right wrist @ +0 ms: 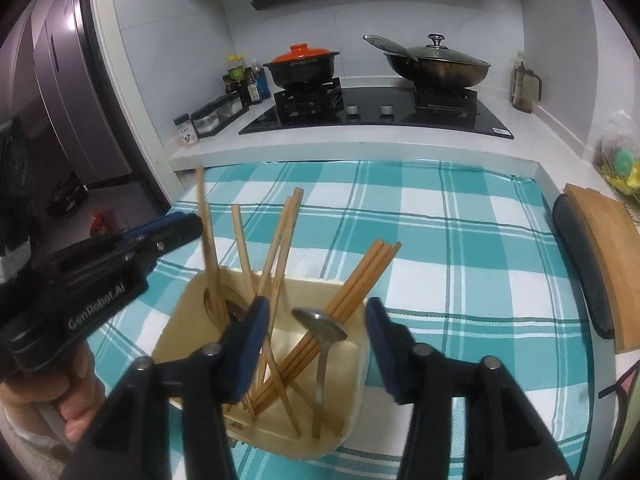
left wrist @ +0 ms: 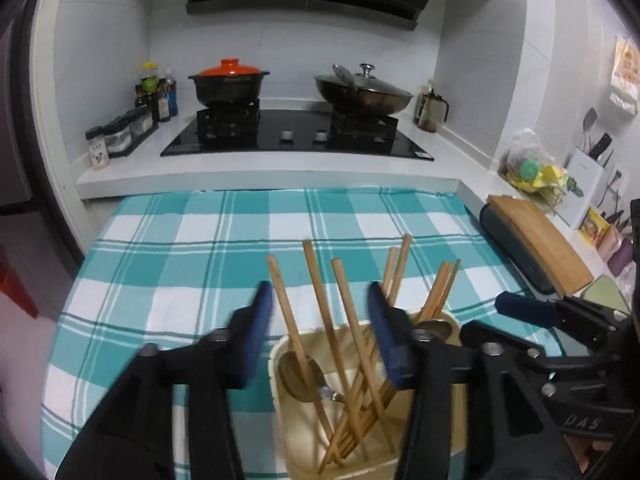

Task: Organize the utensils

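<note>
Wooden chopsticks: stand slanted in the cream holder on the checked cloth, tips up and away.
Left gripper: directly over them, nearer; jaws wide apart, holding nothing.
Right gripper: also spread, empty; possibly brushing the spoon.
</note>
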The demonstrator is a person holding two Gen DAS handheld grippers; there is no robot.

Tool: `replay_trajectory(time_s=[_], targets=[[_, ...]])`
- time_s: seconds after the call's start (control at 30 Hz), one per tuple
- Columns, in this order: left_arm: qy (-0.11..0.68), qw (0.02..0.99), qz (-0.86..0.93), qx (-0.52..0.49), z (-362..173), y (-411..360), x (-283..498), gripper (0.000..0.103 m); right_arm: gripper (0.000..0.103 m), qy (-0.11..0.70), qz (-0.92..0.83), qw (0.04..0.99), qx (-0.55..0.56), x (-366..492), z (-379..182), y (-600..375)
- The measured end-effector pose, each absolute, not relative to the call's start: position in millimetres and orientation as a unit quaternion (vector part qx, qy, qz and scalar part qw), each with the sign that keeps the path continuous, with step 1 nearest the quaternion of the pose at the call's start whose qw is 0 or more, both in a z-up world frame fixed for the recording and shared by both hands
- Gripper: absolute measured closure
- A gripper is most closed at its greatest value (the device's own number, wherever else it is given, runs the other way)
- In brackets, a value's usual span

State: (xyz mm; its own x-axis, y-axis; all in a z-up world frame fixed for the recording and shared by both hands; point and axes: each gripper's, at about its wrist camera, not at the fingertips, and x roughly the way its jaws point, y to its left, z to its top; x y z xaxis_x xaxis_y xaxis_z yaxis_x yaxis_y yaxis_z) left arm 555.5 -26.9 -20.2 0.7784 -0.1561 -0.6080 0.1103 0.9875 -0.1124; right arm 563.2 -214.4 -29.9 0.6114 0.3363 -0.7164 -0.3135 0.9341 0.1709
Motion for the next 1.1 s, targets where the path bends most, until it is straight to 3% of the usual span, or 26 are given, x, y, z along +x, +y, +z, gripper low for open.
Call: replay_trajectory(time_s=[0.03, 0.07, 0.17, 0.23, 0.53, 0.7, 0.87, 1.1], targets=[[0.309, 0.948, -0.062, -0.036, -15, -23, 548, 0.019, 0.043, 0.394, 0.183, 0.9, 0.021, 563, -26, -217], [0.296, 0.953, -0.055, -0.035, -8, -19, 539, 0.011, 0.043, 0.386, 0.183, 0.904, 0.025, 562, -20, -220], [0.281, 0.958, -0.044, -0.024, 6, -9, 522, 0.003, 0.038, 0.367, 0.176, 0.913, 0.025, 556, -1, -228], [0.272, 0.962, -0.027, -0.01, 13, -6, 504, 0.001, 0.027, 0.347, 0.159, 0.924, 0.019, 546, 13, -234], [0.253, 0.967, 0.01, 0.032, 10, -17, 404, 0.001, 0.009, 0.294, 0.114, 0.949, -0.004, 462, 32, -241], [0.255, 0.963, 0.056, 0.071, 4, -29, 358, 0.001, 0.009, 0.263, 0.115, 0.958, 0.011, 401, 33, -244], [0.29, 0.957, 0.018, 0.021, 5, -19, 329, 0.001, 0.009, 0.284, 0.098, 0.954, 0.015, 361, 30, -243], [0.299, 0.954, 0.025, 0.024, 10, -24, 297, 0.001, 0.009, 0.304, 0.088, 0.949, 0.014, 323, 27, -245]])
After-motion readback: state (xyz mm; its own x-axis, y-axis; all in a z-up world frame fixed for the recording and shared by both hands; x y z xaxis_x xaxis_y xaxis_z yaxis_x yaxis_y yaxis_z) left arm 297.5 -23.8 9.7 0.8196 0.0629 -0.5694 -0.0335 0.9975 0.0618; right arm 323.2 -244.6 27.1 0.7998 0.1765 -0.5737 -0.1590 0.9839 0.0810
